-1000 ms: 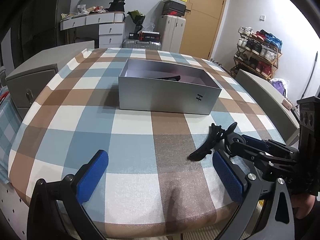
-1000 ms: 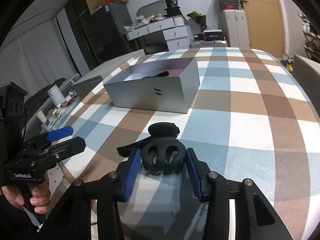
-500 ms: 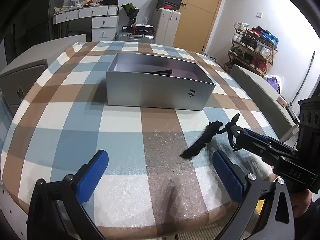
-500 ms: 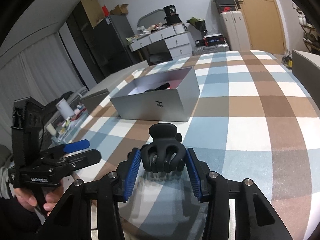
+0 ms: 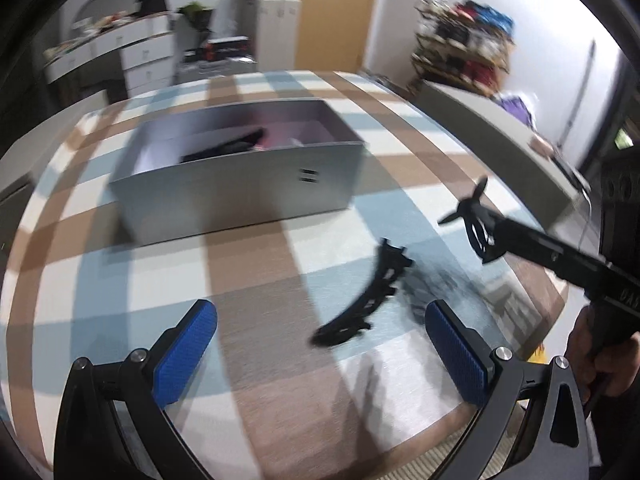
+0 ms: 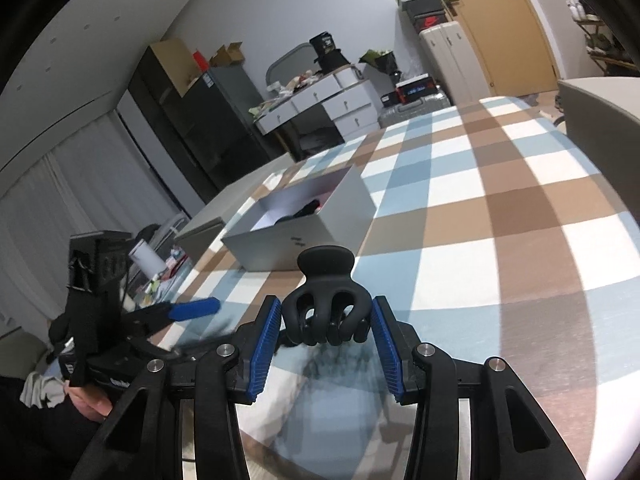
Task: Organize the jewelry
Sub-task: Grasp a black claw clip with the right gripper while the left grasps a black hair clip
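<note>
We hold a matte black claw clip [image 6: 326, 304], rounded and hooked, pinched between the ribbed blue pads [image 6: 265, 342] of the right gripper [image 6: 326, 344], lifted above the checked tablecloth [image 6: 520, 208]. Our left gripper [image 5: 320, 354] has its jaws spread wide with nothing between them; a flat, curved, toothed black hair clip [image 5: 366, 296] lies on the cloth just ahead of it. The grey, smooth-walled cardboard box [image 5: 240, 196] sits beyond, open-topped. The left view shows the curved clip clearly, which the right view reduces to a blur; something dark, perhaps another clip, lies inside the box [image 6: 308, 208]. Only the right view shows the grip itself.
</note>
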`<state>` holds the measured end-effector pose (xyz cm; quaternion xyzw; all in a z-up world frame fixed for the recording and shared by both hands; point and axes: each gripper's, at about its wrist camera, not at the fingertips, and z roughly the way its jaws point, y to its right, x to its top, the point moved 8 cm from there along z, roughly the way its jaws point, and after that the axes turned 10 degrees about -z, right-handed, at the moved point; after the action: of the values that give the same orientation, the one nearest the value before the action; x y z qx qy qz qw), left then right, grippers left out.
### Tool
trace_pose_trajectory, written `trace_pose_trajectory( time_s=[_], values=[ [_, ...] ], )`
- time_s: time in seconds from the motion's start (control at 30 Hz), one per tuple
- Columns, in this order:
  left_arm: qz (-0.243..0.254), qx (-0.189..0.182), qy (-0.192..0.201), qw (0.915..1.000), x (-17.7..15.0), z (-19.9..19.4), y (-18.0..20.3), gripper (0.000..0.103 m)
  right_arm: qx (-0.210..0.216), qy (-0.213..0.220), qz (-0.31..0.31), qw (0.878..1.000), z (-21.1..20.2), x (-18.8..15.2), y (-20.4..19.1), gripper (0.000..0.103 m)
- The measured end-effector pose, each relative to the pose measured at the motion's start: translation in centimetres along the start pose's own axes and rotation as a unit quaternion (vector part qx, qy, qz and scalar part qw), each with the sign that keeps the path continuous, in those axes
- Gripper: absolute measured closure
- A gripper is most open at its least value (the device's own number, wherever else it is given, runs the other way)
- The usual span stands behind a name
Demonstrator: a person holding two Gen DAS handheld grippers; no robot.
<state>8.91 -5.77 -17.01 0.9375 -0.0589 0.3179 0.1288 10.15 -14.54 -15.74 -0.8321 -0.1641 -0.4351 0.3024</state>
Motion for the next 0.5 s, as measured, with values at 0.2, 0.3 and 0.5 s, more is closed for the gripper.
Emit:
trace_pose_trajectory(
  time_s=[0.2, 0.3, 0.5],
  values=[
    [0.050, -0.004, -0.035, 0.9982, 0.2, 1.8, 2.0, 0.003, 0.000, 0.017, 0.007, 1.000, -1.3, 0.4, 0.8, 0.058],
    [0.054, -0.010, -0.058, 0.9968, 0.2, 2.5, 2.2, 0.020, 0.001, 0.021, 0.013, 1.000, -1.7, 0.3, 1.2, 0.058],
    [0.078, 0.002, -0.074, 0.9942, -0.2, 3.1, 2.7, 0.058, 0.005, 0.027, 0.014, 1.000, -1.8, 0.5, 1.4, 0.058]
  ],
)
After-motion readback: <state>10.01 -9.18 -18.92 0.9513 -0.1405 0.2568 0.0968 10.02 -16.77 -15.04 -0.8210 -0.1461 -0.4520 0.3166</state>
